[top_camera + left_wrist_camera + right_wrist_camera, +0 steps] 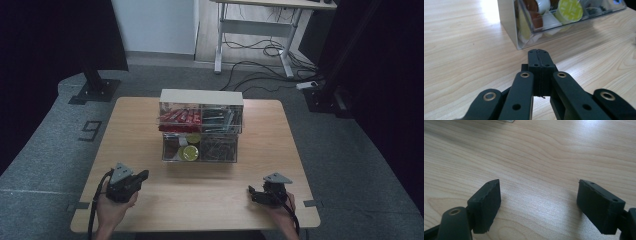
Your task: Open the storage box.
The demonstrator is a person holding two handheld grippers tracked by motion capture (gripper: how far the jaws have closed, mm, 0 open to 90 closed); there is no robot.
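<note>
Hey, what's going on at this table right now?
A person sits at a wooden table with a claw in each hand, and neither holds anything. The left claw is shut, pointing at the near corner of a clear two-tier organizer holding snack bars and yellow-lidded cups. The right claw is open over bare wood. Nothing has been picked up yet.

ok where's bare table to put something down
Free: the wood between the left tongs and right tongs, in front of the clear organizer, plus the strips between each of its sides and the table edges. Tightest behind it, at the far edge.
</note>
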